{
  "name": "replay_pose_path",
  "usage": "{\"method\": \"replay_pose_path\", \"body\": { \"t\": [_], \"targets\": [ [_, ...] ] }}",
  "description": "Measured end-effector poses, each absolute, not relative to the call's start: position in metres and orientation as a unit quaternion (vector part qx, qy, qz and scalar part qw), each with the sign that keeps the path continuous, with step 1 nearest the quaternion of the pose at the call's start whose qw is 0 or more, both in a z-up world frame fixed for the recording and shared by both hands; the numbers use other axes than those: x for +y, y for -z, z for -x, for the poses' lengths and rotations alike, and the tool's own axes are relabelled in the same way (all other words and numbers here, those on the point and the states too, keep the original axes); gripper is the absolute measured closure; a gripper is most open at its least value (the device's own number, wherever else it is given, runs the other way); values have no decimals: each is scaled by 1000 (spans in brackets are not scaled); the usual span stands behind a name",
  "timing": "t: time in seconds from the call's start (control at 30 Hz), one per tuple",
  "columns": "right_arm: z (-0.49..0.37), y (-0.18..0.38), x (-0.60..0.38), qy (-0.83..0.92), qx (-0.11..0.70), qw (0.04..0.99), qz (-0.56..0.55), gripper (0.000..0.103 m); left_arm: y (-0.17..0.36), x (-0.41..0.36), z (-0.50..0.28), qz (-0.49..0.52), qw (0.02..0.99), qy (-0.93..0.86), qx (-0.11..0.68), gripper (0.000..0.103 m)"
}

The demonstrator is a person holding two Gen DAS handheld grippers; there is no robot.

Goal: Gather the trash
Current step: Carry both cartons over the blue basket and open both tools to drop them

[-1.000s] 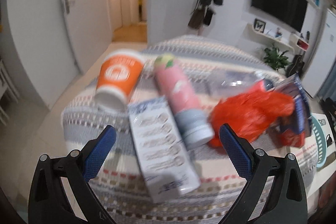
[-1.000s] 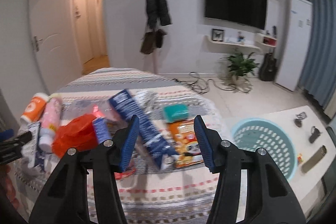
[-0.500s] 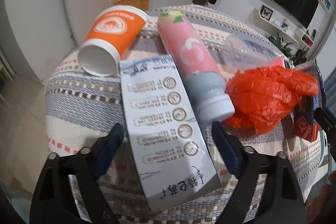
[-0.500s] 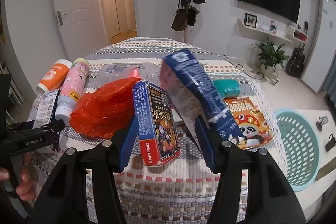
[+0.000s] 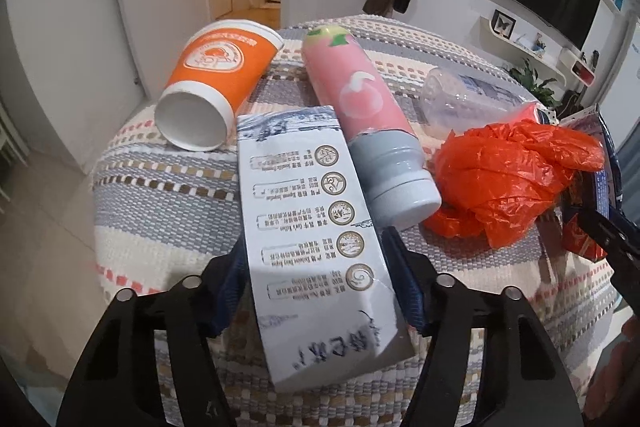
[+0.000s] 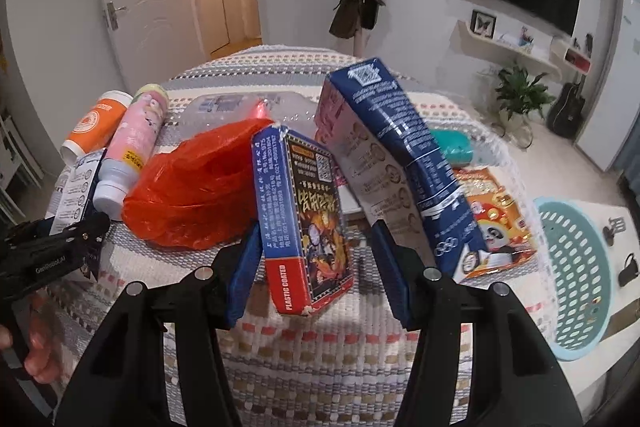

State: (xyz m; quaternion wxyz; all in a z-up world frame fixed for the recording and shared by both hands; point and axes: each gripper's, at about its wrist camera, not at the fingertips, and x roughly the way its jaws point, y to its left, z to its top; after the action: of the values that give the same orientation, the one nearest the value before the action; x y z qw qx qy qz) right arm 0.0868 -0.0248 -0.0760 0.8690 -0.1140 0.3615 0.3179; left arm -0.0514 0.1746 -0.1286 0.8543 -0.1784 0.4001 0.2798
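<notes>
Two hand-held grippers reach in low over a table covered with a striped woven cloth (image 5: 168, 203). The left gripper (image 5: 316, 279) points forward along the table, its two blue-padded fingers (image 5: 230, 291) pressed against the long sides of a white carton (image 5: 316, 227) printed with round emblems, clamping it. The carton lies flat on the cloth, pointing away from the camera. In the right wrist view, the person's left hand (image 6: 38, 351) shows at the lower left edge, gripping the handle of that tool.

The right gripper (image 6: 316, 263) also points forward, its fingers spread apart on either side of a small blue and red box (image 6: 308, 223) that stands tilted on the cloth. The left pad sits just beside or against the box's side; the right pad stands clear of it.

The trash on the table counts as follows. One orange paper cup (image 5: 216, 83) lies on its side, open mouth toward the camera. One pink bottle (image 5: 368, 119) with a grey cap lies beside the white carton. One clear plastic bottle (image 5: 464, 99) lies farther back. One crumpled red plastic bag (image 5: 508, 171) sits between the pink bottle and the small box. One tall blue carton (image 6: 400, 163) leans tilted right of the small box. One orange snack packet (image 6: 496, 219) with a panda lies flat behind it, and one teal object (image 6: 452, 147) sits farther back.

One teal perforated basket (image 6: 576, 279) stands right of the table.
</notes>
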Motion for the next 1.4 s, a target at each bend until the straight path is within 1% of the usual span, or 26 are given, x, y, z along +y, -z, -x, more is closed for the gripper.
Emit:
{"method": "replay_pose_path", "body": {
  "t": [0.07,0.17,0.37,0.43,0.6,0.8,0.93,1.07,1.17,1.3,1.4],
  "targets": [
    [-89,76,-25,-315,364,869,112,74,124,172,55,169,858,-282,394,48],
    [-90,78,-22,-312,371,867,115,87,118,170,63,170,866,-273,384,49],
    [-73,62,-27,-331,346,871,110,88,90,157,86,168,893,-254,330,49],
    [-63,50,-31,-338,334,874,103,88,74,148,94,167,906,-243,303,49],
    [-50,14,-54,-343,288,890,81,88,40,124,89,152,928,-214,265,49],
    [-62,-26,-100,-306,244,919,48,88,-5,76,55,112,954,-155,232,49],
    [-79,-40,-137,-260,227,938,26,88,-30,35,22,87,967,-103,218,49],
    [-107,-44,-183,-206,221,953,1,88,-47,-12,-19,64,973,-48,216,49],
    [-125,-41,-219,-165,220,961,-20,88,-53,-51,-61,71,969,15,236,49],
    [-150,-26,-258,-116,231,965,-40,88,-40,-86,-108,60,962,53,262,49],
    [-171,-6,-287,-85,254,962,-59,88,-22,-109,-142,60,953,75,288,49]
  ]
}}
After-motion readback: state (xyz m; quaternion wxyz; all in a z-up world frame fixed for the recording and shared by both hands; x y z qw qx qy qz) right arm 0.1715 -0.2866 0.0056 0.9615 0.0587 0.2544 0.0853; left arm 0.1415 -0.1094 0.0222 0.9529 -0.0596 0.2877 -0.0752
